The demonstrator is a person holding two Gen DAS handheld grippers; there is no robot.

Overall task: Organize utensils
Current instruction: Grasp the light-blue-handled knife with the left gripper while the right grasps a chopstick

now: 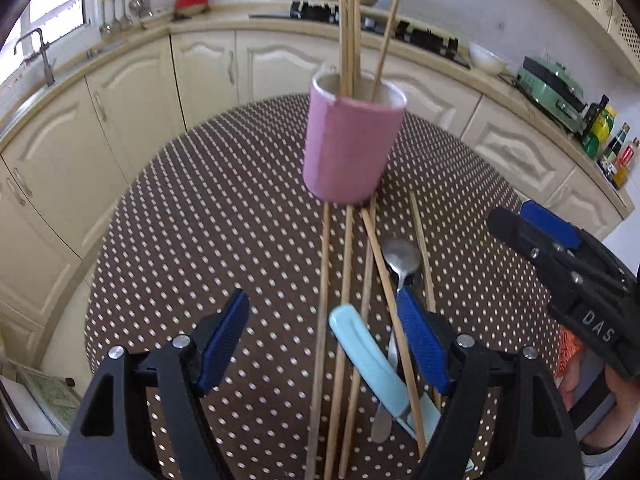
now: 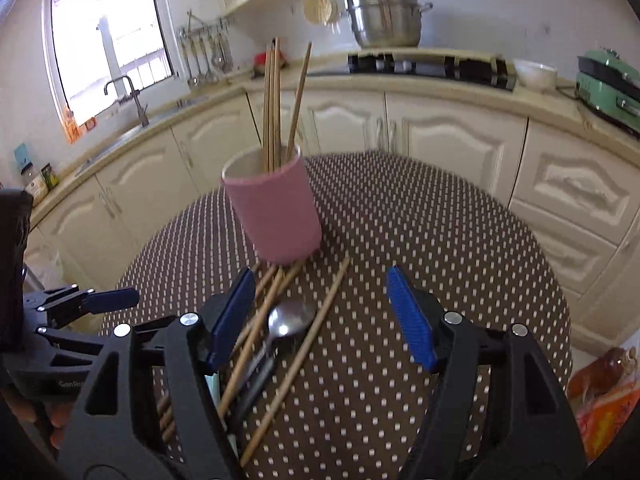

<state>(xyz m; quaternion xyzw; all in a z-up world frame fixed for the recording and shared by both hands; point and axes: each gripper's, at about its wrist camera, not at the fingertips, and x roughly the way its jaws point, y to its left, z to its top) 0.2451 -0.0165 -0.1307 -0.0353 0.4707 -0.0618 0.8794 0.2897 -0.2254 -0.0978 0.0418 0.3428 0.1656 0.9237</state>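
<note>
A pink cup (image 1: 352, 148) (image 2: 276, 212) stands on the dotted table (image 1: 200, 220) (image 2: 440, 240) with several wooden chopsticks (image 1: 348, 32) (image 2: 272, 100) upright in it. In front of it lie several loose chopsticks (image 1: 344, 280) (image 2: 304, 348), a metal spoon (image 1: 400, 258) (image 2: 290, 316) and a knife with a light blue handle (image 1: 368, 356). My left gripper (image 1: 322, 300) (image 2: 108, 300) hangs open just above this pile, touching nothing. My right gripper (image 2: 320, 276) (image 1: 520, 216) is open too, to the right of the pile, with one chopstick below its gap.
Cream cabinets and a counter (image 1: 132, 92) curve round behind the table. On it are a sink tap (image 2: 136, 100), a stove with a steel pot (image 2: 384, 12), a green appliance (image 1: 552, 88) and bottles (image 1: 616, 148). An orange packet (image 2: 608, 396) lies at the table's right edge.
</note>
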